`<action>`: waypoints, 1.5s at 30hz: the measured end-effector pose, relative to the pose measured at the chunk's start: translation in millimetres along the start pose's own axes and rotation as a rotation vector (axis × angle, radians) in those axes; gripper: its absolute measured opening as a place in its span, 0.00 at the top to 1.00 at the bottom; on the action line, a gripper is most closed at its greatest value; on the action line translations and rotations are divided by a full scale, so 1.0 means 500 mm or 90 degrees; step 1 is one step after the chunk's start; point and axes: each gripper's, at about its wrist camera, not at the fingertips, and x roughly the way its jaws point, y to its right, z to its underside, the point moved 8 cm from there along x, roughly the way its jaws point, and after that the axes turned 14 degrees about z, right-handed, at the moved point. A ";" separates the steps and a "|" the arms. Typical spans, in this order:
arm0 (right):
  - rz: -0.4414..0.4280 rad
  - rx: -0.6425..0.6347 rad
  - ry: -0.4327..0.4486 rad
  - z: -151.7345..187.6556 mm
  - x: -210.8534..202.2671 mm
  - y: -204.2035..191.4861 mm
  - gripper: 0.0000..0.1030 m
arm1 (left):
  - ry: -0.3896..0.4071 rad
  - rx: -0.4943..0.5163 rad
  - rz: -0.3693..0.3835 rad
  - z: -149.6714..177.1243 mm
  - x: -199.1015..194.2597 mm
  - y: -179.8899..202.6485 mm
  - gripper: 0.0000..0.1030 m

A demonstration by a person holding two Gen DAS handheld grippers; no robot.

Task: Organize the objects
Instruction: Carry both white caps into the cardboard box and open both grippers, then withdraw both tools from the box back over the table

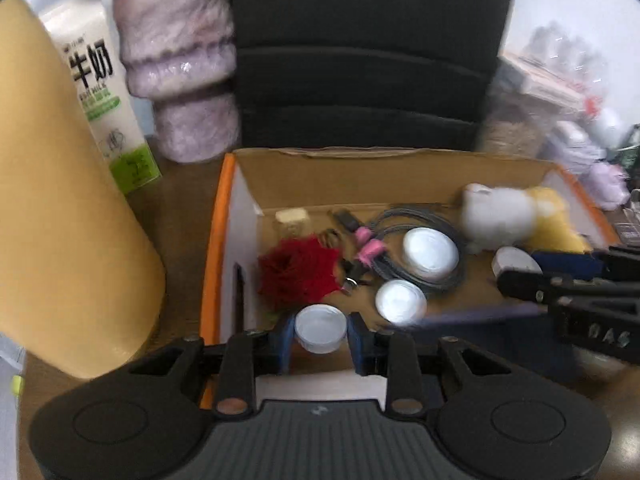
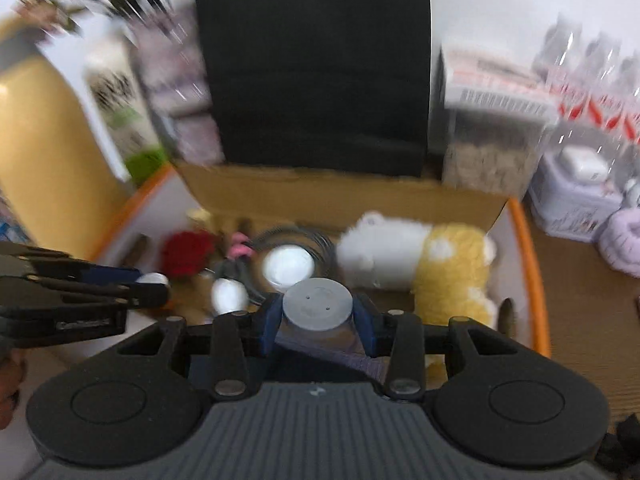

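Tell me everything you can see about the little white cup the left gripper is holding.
The small white cup is round and shallow, looks like plastic, with a slightly flared rim and a pale, flat top or inside; blur hides which. It sits upright between the blue pads of the left gripper, whose jaws press on its sides. It hangs over the near edge of the cardboard box, just in front of the red pompom.

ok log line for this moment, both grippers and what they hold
left gripper: shut on small white cup | right gripper: shut on grey-lidded jar | both above cardboard box
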 end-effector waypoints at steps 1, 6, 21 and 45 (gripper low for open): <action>0.011 -0.004 -0.011 0.004 0.019 -0.006 0.59 | 0.005 0.014 -0.008 -0.003 0.003 -0.001 0.64; 0.004 0.001 0.015 -0.002 0.000 -0.011 0.33 | 0.015 0.012 0.022 0.000 -0.009 0.004 0.47; 0.010 -0.020 0.214 0.166 -0.410 0.024 0.00 | 0.192 0.120 0.091 0.202 -0.400 0.171 0.13; 0.029 0.006 0.210 0.562 -0.646 0.045 0.00 | 0.219 0.122 0.081 0.580 -0.526 0.296 0.05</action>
